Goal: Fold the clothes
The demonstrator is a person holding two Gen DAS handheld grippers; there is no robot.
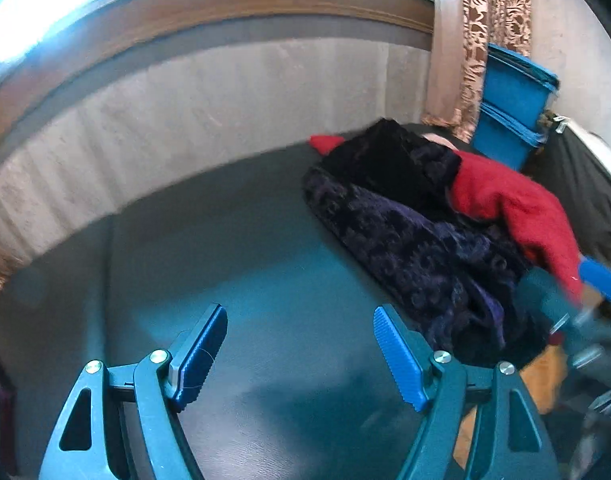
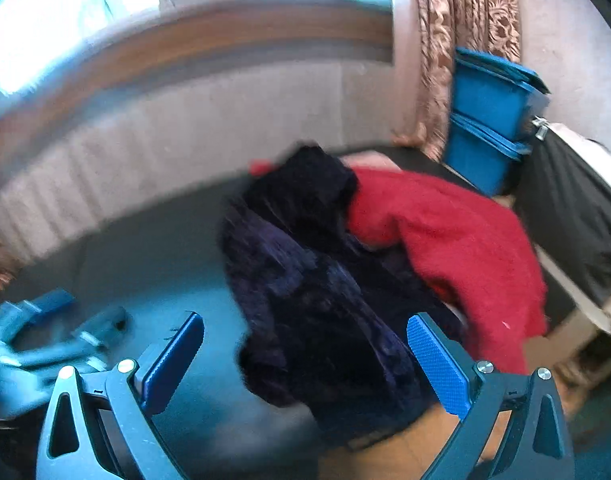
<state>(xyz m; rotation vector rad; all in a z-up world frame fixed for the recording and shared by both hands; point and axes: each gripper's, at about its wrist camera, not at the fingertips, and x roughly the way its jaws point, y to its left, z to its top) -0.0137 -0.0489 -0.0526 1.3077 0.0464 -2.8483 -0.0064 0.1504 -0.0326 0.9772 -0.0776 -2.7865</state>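
Right wrist view shows the dark velvet garment (image 2: 317,292) and red sweater (image 2: 445,240) heaped unfolded on the grey mat (image 2: 153,248); right gripper (image 2: 305,364) and left gripper (image 1: 301,356) are spread, empty; all folding remains.

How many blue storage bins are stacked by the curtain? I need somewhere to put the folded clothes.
2. The upper blue bin sits on the lower blue bin, both right of the patterned curtain, behind the clothes pile. Others may be hidden.
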